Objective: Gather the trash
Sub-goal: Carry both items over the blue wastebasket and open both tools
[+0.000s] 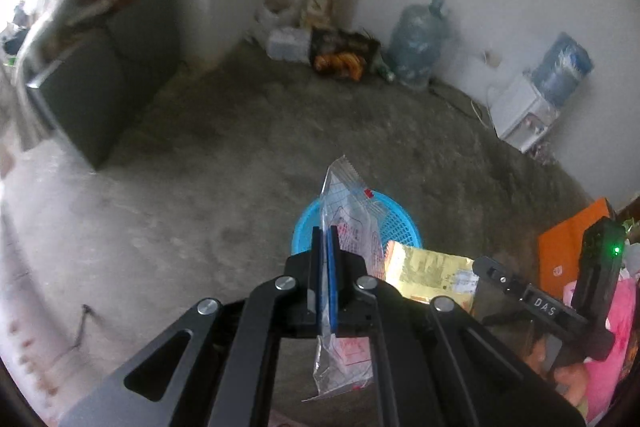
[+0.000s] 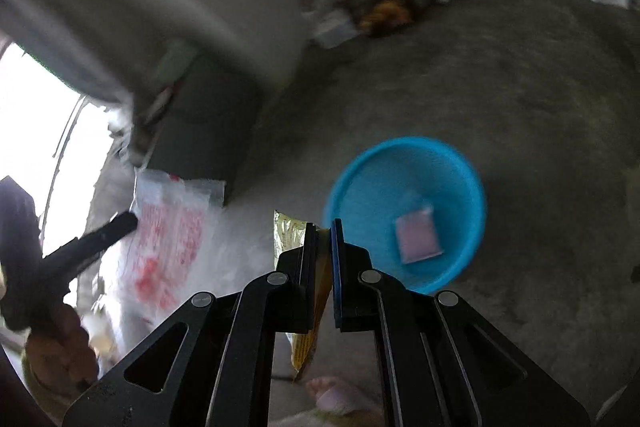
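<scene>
Concrete floor [image 1: 200,195], rough and grey. Blue mesh plastic basket [image 2: 472,211] sits on it, one small pink packet [image 2: 418,239] already inside. My left tool [image 1: 325,279] clamped on crinkly clear wrapper [image 1: 348,211], right tool [image 2: 322,259] clamped on yellow foil wrapper [image 2: 286,231]. Both featherlight, so I'd get right over basket rim before letting go, or they'll flutter wide.

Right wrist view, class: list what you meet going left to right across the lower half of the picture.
Left hand-held gripper → clear wrapper with red print → yellow wrapper clamped in the right hand-held gripper → small packet lying in the blue basket.
</scene>
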A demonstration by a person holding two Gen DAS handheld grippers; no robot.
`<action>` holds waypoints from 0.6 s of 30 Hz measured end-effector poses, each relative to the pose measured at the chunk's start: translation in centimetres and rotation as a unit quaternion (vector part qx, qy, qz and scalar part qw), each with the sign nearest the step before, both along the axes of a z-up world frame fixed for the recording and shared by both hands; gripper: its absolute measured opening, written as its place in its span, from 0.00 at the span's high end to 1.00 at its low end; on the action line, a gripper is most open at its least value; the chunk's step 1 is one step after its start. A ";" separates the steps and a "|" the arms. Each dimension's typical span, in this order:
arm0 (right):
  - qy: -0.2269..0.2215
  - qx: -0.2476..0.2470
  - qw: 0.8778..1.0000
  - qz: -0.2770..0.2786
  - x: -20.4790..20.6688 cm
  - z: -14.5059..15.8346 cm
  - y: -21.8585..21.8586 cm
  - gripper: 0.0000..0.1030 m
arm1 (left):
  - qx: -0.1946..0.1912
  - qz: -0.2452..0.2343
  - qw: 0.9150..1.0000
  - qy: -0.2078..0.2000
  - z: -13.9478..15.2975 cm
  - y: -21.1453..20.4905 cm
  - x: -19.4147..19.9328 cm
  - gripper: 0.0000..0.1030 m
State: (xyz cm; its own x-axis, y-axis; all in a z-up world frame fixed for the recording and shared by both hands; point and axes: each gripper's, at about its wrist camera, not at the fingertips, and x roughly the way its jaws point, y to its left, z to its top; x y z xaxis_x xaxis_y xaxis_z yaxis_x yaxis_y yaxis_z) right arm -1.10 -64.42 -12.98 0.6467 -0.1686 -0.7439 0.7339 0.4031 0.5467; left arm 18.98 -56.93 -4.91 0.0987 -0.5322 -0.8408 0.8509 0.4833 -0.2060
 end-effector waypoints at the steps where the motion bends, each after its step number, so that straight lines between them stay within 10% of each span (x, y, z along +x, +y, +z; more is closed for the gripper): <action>1: 0.002 0.006 1.000 -0.011 -0.2 -0.9 -0.7 0.95 | 0.003 -0.001 1.000 0.008 -1.1 -1.2 -0.2 0.98; 4: 0.007 0.030 0.998 -0.054 -0.5 -4.2 -3.0 0.94 | 0.013 -0.001 0.999 0.030 -4.6 -4.5 -1.0 0.95; 8: 0.039 0.069 0.993 -0.093 -0.4 -9.0 -5.0 0.61 | 0.079 0.007 0.996 0.029 -8.8 -7.3 -2.1 0.43; 18: 0.054 0.083 0.990 -0.105 -4.5 -10.1 -1.2 0.46 | 0.067 -0.009 0.998 0.011 -6.2 -4.4 -3.8 0.34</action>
State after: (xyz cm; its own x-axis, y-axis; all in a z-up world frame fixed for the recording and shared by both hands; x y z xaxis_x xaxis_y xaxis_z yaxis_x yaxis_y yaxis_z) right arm -5.57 -65.63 -23.05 0.5256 -0.1599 -0.8355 0.8497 0.1467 0.5065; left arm 15.20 -61.34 -11.08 0.0704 -0.4156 -0.9068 0.8554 0.4928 -0.1594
